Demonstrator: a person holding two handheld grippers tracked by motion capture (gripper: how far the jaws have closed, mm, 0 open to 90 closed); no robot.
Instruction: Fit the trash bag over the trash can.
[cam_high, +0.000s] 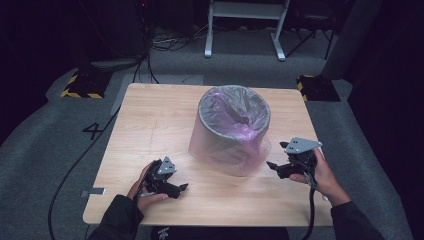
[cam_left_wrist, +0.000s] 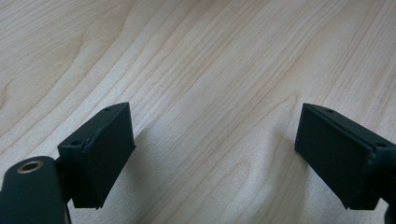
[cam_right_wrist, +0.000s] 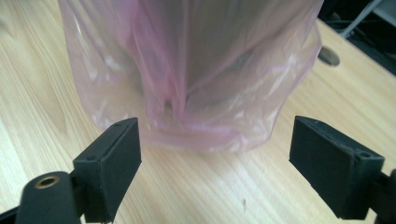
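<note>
A round grey bin lined and draped with a thin pink plastic bag stands in the middle of the wooden table. My left gripper rests low over the table near the front left, jaws open, with bare wood between them. My right gripper is held at the front right, just beside the bin's lower right side, and stands open. In the right gripper view the bag hangs close ahead of the open jaws without touching them.
Beyond the table lie grey carpet, cables running off to the left, a white frame's legs at the back, and yellow-black striped blocks at both far corners. A small hole marks the tabletop behind the bin.
</note>
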